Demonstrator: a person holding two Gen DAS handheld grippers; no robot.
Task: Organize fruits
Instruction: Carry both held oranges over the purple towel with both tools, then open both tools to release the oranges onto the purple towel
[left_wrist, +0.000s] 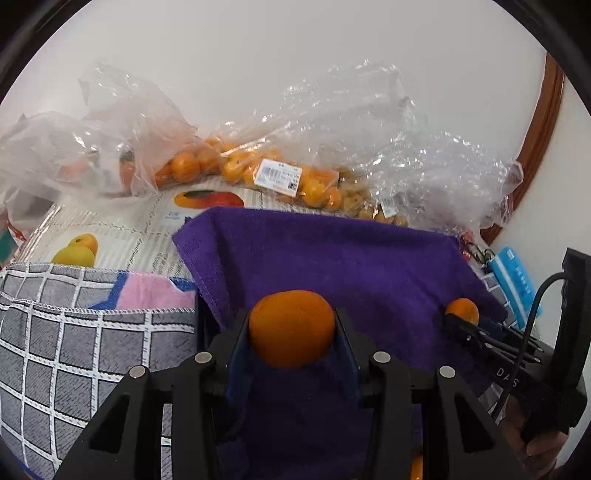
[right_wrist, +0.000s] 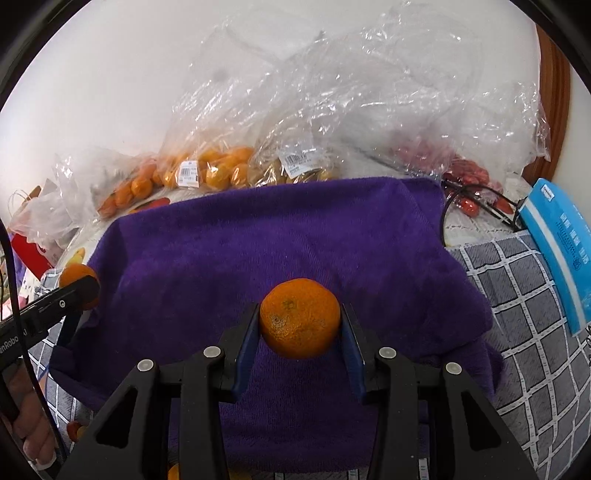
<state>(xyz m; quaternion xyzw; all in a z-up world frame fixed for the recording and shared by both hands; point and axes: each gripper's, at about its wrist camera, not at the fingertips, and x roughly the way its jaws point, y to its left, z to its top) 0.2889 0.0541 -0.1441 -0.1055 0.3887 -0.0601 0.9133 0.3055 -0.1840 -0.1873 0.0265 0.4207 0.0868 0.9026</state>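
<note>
Presently: left hand-held gripper clamped on mandarin, right hand-held gripper clamped on second mandarin, above purple towel. Risks: overtight squeeze bruising peel; careless release rolling fruit off soft folds.

Left tool and right tool angle downward, jaws each clamping fruit.

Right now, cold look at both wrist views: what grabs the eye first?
An orange mandarin clamped in each gripper: one in the left gripper, one in the right gripper, both over the purple towel that fills the middle of each view. Behind the towel, against the white wall, lies a heap of crinkled clear plastic bags with bagged oranges at the left and red fruit at the right.
</note>
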